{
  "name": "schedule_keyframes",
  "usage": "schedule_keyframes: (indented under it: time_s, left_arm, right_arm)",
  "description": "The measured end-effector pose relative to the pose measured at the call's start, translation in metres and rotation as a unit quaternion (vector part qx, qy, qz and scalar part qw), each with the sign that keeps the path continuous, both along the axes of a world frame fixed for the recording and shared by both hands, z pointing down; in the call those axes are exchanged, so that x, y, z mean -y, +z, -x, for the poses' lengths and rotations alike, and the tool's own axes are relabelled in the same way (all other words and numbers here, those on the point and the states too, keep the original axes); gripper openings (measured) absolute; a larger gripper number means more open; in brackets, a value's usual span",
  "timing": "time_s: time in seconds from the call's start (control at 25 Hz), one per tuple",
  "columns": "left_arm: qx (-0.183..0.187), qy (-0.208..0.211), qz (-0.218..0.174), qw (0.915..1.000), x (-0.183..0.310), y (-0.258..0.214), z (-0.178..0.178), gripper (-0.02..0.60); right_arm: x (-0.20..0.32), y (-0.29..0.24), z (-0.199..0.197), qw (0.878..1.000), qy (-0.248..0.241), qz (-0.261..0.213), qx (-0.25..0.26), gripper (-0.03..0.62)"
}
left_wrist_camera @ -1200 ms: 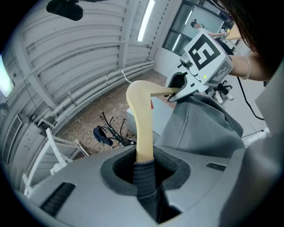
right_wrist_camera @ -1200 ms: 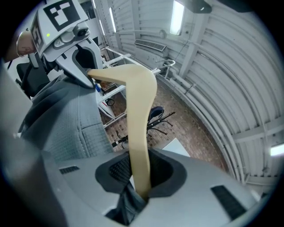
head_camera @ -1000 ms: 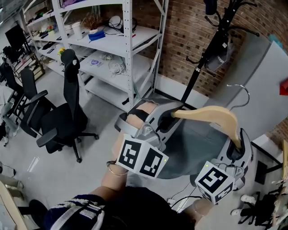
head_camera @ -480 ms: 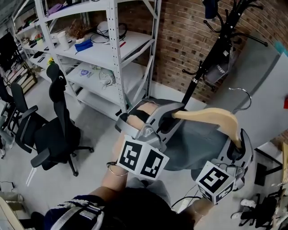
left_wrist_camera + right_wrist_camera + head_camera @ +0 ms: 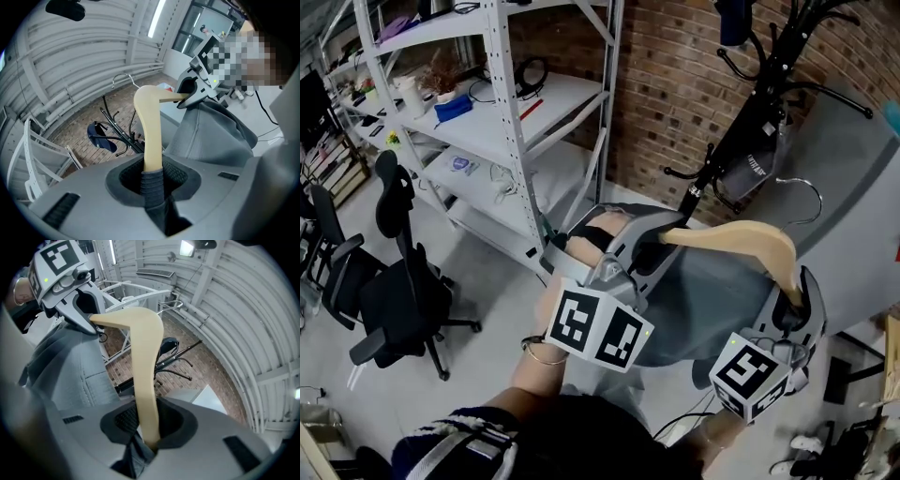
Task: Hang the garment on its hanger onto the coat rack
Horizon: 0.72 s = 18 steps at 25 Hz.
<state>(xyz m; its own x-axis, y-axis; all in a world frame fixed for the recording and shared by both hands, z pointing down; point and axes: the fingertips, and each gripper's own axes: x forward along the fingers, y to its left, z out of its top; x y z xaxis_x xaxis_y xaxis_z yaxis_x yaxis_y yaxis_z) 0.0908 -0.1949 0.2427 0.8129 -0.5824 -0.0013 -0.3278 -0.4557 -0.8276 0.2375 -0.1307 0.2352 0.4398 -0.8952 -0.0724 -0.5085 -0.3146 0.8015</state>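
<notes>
The coat rack [image 5: 737, 117] runs past the head view's top edge, its crown cut off (print on the tag [image 5: 750, 169] hanging there is too small to read). Both ends of the hanger [image 5: 745, 234] vanish inside the left gripper [image 5: 661, 241] and right gripper [image 5: 791, 298], which also block the lower hem of the garment [image 5: 712, 295].

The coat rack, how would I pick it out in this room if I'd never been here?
Find the red brick wall at the back, right of the white metal shelving. Before it, beyond the held wooden hanger, stands the coat rack: a thin black pole with curved hooks branching off. Unlike the broad white shelving, it is one lone dark stem.
</notes>
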Motion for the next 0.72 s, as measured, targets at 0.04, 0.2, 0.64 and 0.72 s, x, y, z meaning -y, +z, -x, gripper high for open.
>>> schedule_keyframes:
  time_s: [0.04,0.2,0.64,0.72]
  left_arm:
    - [-0.001,-0.001,-0.001,1.0,0.007,-0.001,-0.006,0.075]
    - [-0.004,-0.007,-0.007,0.9999,0.037,-0.009,-0.034,0.075]
    - [-0.004,-0.042,-0.009,0.9991,0.119,-0.014,-0.106,0.075]
    - [0.001,-0.049,-0.006,0.9988,0.131,-0.012,-0.114,0.075]
  right_arm:
    - [0.008,-0.001,-0.007,1.0,-0.002,0.0,0.0,0.081]
    - [0.04,-0.009,-0.035,1.0,-0.011,-0.005,0.0,0.08]
    - [0.133,-0.012,-0.111,0.999,-0.05,0.005,0.011,0.083]
    - [0.148,-0.009,-0.119,0.998,-0.057,0.009,0.018,0.083]
